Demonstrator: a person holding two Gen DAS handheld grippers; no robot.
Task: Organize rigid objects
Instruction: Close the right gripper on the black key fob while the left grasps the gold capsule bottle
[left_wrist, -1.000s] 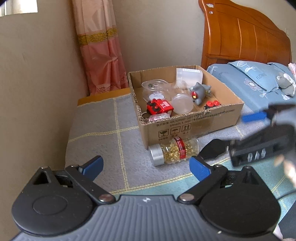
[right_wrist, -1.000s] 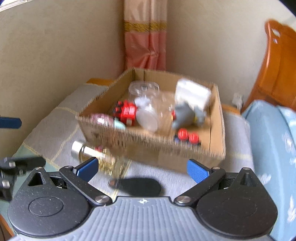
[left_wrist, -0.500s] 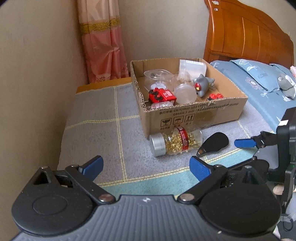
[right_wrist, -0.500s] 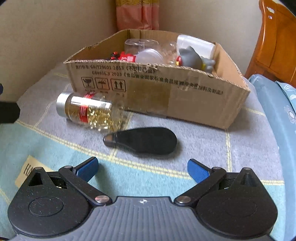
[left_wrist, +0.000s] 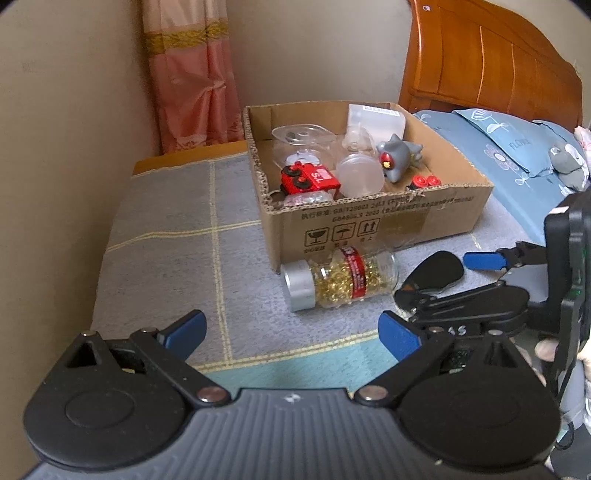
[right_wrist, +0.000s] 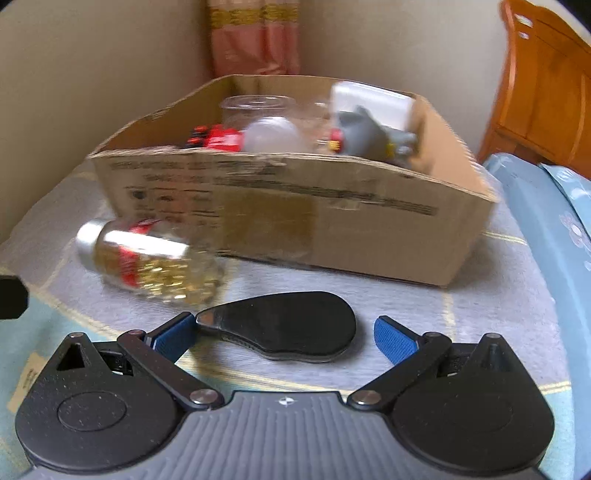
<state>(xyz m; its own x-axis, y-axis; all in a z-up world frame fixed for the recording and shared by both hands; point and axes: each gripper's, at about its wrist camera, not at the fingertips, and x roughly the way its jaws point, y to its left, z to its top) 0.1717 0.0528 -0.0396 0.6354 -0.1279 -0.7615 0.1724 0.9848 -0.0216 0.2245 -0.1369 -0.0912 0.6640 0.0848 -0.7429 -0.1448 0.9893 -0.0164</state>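
Two things are still lying outside the box (left_wrist: 369, 225): the bottle (left_wrist: 340, 280) mid-frame and the black case (right_wrist: 284, 332), probably just between the right gripper's (right_wrist: 284, 334) wide-apart fingers. The left gripper (left_wrist: 291, 328) is also gaping.

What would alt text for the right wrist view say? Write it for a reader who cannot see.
Open right tongs straddle a flat black teardrop-shaped object lying on a grey checked cloth. Behind it, a clear jar of gold capsules lies on its side before an open cardboard box holding toys and clear containers.
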